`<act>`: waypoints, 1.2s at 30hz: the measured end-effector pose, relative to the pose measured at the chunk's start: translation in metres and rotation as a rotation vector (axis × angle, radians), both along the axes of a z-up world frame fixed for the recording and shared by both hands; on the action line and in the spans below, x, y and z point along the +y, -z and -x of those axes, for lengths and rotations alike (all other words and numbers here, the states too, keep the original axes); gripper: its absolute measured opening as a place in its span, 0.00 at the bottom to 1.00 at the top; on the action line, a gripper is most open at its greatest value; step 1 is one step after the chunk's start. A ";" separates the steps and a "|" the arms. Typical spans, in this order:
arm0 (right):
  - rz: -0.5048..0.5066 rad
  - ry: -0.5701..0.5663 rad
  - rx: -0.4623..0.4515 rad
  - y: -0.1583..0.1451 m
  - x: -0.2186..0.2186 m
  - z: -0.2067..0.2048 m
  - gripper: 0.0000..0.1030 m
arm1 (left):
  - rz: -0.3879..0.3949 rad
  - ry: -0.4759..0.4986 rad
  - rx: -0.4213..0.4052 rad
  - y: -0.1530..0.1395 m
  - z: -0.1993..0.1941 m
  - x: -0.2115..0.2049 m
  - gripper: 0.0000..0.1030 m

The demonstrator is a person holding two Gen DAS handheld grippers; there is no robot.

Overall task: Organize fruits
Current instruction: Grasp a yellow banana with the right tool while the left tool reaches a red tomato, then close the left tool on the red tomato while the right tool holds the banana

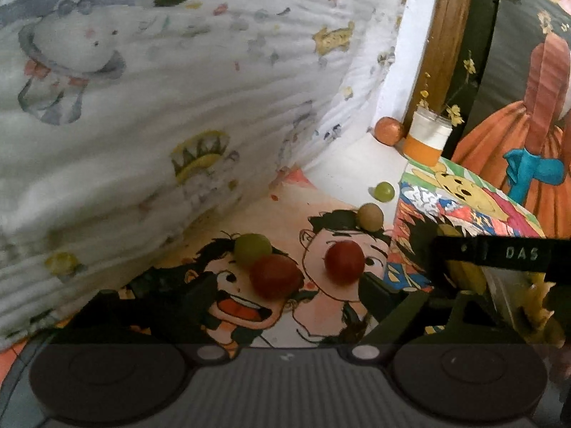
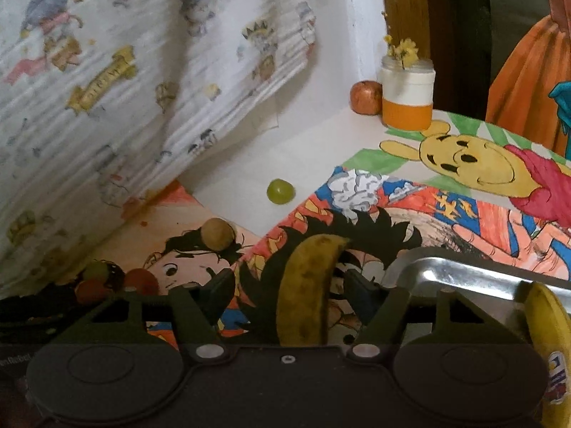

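Room to move was tight on your left: the patterned quilt (image 1: 150,114) rose like a wall along the drawings' left edge; a bare white strip of table (image 2: 321,157) ran back to the corner, where an orange-and-white jar (image 2: 407,94) and a glittery orange ball (image 2: 364,97) stood just beside each other.

Your left gripper (image 1: 289,289) sat low over the cartoon-face drawing (image 1: 321,306), its fingers spread with nothing between the pads; a red fruit (image 1: 275,275) lay just ahead of the gap, touching a green grape (image 1: 252,249) behind it; a second red fruit (image 1: 344,261) lay near the right finger (image 1: 378,294), apart from the pair; a tan round fruit (image 1: 371,217) and a lone green grape (image 1: 384,190) sat farther back — the grape on the white strip.

Your right gripper (image 2: 285,281) was level over the colourful drawing (image 2: 446,214); a spotted brownish banana (image 2: 307,285) stood up between its fingers, but I couldn't tell whether the pads pinched it or merely flanked it; the metal tray (image 2: 464,267) sat just right of it, with a yellow stickered banana (image 2: 549,339) at its near edge.
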State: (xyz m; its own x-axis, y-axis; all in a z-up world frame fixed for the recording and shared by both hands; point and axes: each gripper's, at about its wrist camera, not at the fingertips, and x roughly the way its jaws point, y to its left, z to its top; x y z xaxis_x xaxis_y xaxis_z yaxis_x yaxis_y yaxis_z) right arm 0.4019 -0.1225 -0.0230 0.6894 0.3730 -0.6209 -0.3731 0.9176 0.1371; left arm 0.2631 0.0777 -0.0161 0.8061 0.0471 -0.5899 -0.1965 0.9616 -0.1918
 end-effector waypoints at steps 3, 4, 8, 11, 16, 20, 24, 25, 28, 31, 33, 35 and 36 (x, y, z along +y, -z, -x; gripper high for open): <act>0.003 0.001 0.022 0.006 0.002 -0.005 0.61 | 0.008 -0.014 -0.005 0.001 -0.003 0.002 0.80; 0.001 0.000 0.029 0.008 0.002 -0.006 0.61 | 0.008 -0.017 -0.005 0.001 -0.004 0.003 0.78; -0.002 0.006 0.021 0.009 0.007 -0.007 0.60 | 0.001 -0.024 -0.005 0.002 -0.006 0.001 0.73; 0.008 0.009 0.010 0.010 0.012 -0.007 0.55 | -0.001 -0.011 -0.004 0.001 -0.008 -0.001 0.69; 0.032 -0.008 -0.013 0.011 0.018 -0.005 0.43 | 0.000 0.011 0.003 0.001 -0.011 -0.004 0.59; 0.053 -0.023 -0.033 0.012 0.023 -0.001 0.41 | 0.003 -0.003 0.004 0.001 -0.011 -0.003 0.51; 0.071 -0.024 -0.055 0.014 0.025 0.001 0.38 | -0.004 -0.023 0.010 0.001 -0.011 -0.001 0.43; 0.072 -0.023 -0.056 0.014 0.025 0.001 0.37 | -0.006 -0.027 0.011 0.001 -0.011 -0.001 0.41; 0.061 -0.014 -0.055 0.014 0.023 0.001 0.33 | -0.016 -0.036 0.016 0.001 -0.011 -0.002 0.37; 0.036 -0.009 -0.047 0.014 0.020 0.000 0.33 | -0.024 -0.046 0.021 0.001 -0.012 -0.002 0.33; 0.032 -0.007 -0.047 0.014 0.019 0.000 0.32 | -0.018 -0.048 0.023 0.001 -0.011 -0.001 0.33; 0.026 -0.006 -0.045 0.014 0.019 0.000 0.32 | -0.017 -0.049 0.025 0.002 -0.011 -0.001 0.33; 0.018 -0.009 -0.040 0.014 0.018 0.000 0.32 | -0.018 -0.049 0.025 0.002 -0.010 -0.002 0.33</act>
